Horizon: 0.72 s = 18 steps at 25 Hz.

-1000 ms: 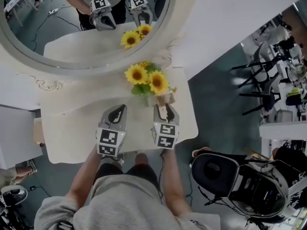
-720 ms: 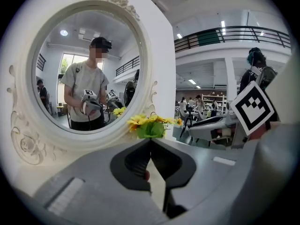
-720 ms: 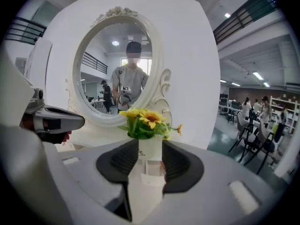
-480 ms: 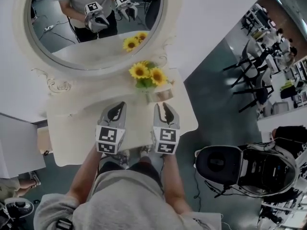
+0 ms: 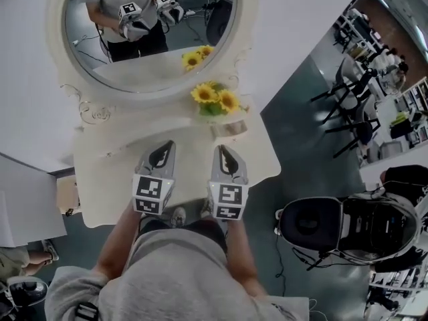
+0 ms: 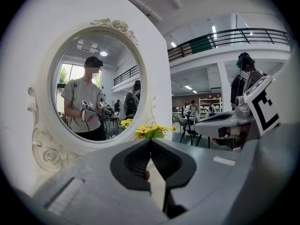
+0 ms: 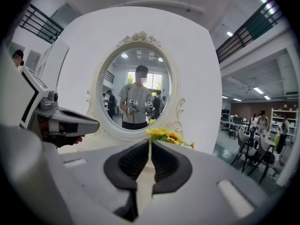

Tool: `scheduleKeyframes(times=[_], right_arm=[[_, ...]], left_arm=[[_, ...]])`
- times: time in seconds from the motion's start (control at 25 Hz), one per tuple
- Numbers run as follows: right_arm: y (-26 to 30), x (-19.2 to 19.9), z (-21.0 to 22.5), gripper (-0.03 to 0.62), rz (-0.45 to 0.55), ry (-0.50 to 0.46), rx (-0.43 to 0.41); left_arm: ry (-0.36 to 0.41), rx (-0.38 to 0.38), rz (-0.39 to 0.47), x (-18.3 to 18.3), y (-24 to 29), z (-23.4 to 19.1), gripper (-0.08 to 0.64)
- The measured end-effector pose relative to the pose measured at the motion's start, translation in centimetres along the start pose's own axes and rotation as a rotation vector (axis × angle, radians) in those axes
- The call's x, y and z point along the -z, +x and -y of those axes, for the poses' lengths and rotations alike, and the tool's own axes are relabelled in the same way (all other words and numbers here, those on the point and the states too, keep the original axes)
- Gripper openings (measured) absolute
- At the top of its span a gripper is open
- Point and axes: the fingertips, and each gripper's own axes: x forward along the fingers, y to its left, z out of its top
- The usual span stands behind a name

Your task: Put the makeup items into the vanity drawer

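No makeup item and no drawer shows in any view. The cream vanity table [image 5: 107, 179] stands below me with its oval mirror [image 5: 147, 39] behind. My left gripper [image 5: 162, 151] hovers over the tabletop's front middle, its jaws touching at the tips in the left gripper view [image 6: 150, 142]. Nothing is held in them. My right gripper [image 5: 221, 151] hangs beside it, just short of the sunflower vase [image 5: 215, 99]. Its jaws have just been closing and now stand together [image 7: 150, 144] with nothing between them. Both grippers point at the mirror, which reflects them.
A black bag [image 5: 334, 226] lies on the floor to the right of the table. Black chairs [image 5: 354, 112] stand further right. A white cabinet [image 5: 27, 199] and a small brown stool [image 5: 67, 192] sit at the table's left.
The right gripper's jaws went from open to together. Both grippers drew back from the sunflower vase toward me and rose, and the head view shifted.
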Motion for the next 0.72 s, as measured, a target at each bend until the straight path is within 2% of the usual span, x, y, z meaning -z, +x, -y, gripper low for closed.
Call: scheduleKeyframes(times=[0.2, 0.72], right_arm=[[-0.4, -0.2, -0.9, 0.006, 0.011, 0.008, 0.001], [0.1, 0.8, -1.6, 0.006, 0.015, 0.013, 0.026]], left_arm=[[-0.001, 0.004, 0.008, 0.2, -1.0, -0.3, 0.011], [0.014, 0.026, 0.028, 0.6, -0.7, -0.9, 0.011]])
